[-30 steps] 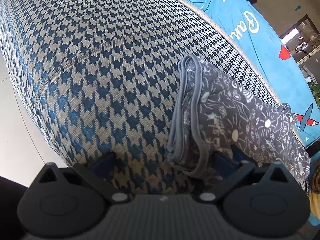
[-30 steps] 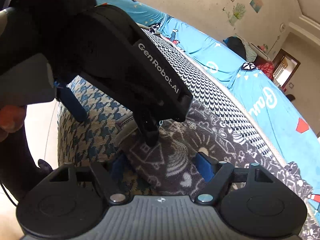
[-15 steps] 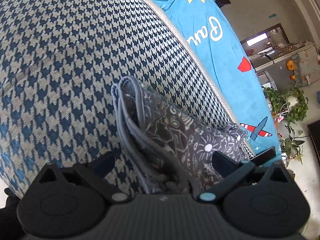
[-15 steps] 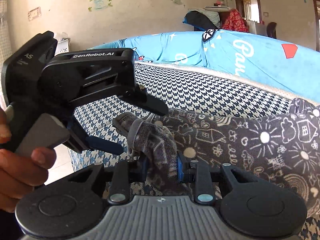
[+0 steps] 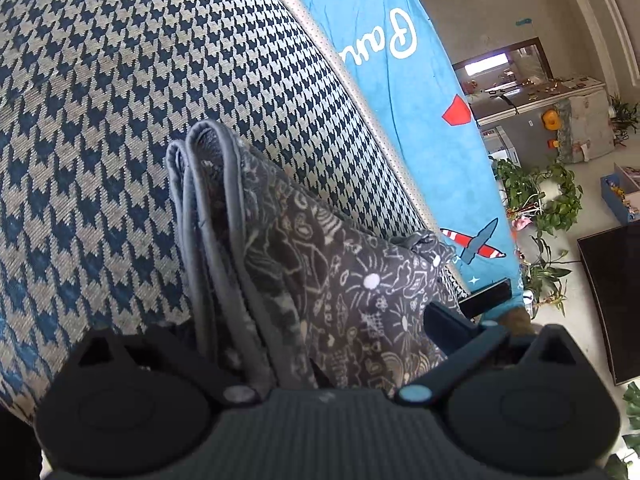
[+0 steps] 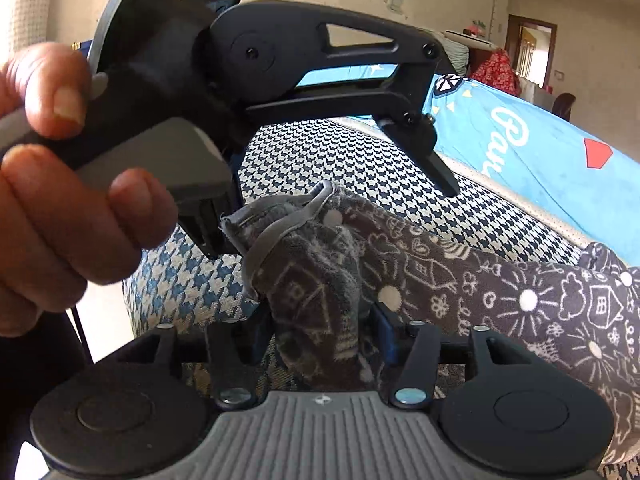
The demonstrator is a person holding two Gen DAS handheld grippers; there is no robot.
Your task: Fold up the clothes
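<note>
The grey doodle-print garment (image 6: 420, 276) lies across the houndstooth mattress (image 5: 120, 100), running from the lower middle of the right wrist view out to its right edge, with a bunched, grey-trimmed hem end raised at centre. The right tool (image 6: 316, 332) has that bunched end between its fingers, and its jaws are opening; the pads look just clear of the cloth, so I judge the hold to be letting go rather than clamped. The left tool (image 5: 320, 344) stands apart in its own view, the folded stack of hems rising between its fingers, which do not visibly pinch it; the same tool fills the upper left of the right wrist view, held by the person's left hand (image 6: 60, 184). To do this step well, the layers should be gathered with trims lined up before either tool closes, and the grip taken across all layers at once, otherwise the inner ones are likely to slide out when lifted. The fabric looks soft, fleecy and thick, dark grey with white drawings of suns, houses and hearts, and plain lighter binding along its edges. A blue bedsheet (image 5: 400, 80) lies beyond the mattress.
</note>
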